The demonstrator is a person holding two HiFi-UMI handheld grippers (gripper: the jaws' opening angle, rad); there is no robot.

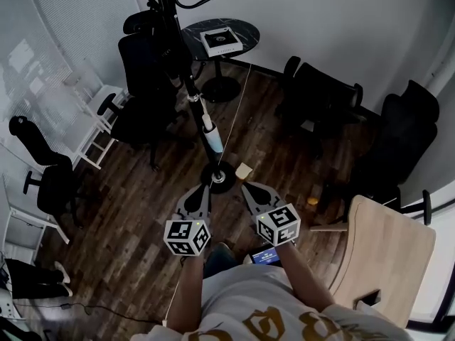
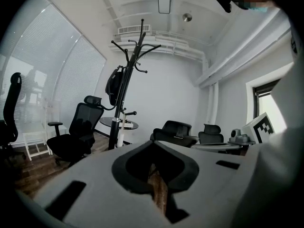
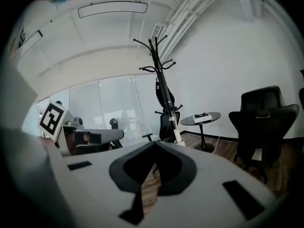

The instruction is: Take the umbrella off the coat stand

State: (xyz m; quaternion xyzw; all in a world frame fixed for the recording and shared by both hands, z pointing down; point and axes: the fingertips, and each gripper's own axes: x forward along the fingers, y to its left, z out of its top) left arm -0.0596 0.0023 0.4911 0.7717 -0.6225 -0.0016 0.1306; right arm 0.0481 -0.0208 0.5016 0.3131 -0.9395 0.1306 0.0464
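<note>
– Head view first: how did the umbrella (image 1: 207, 132) look?
– Slim and folded, dark at the top, white and pale blue lower down. It lay along the pole of the stand (image 1: 165, 9), its lower end just above the round base.
– And your tools?
– I held both low, near that base, well short of the umbrella. My left gripper (image 1: 205, 187) had its jaws closed together on nothing, and so did my right gripper (image 1: 245, 186); only floor showed through the slit between each pair.
– Anything holding something?
– Only the round table (image 1: 245, 28) behind the stand, with a flat white box (image 1: 222, 41) on top.
</note>
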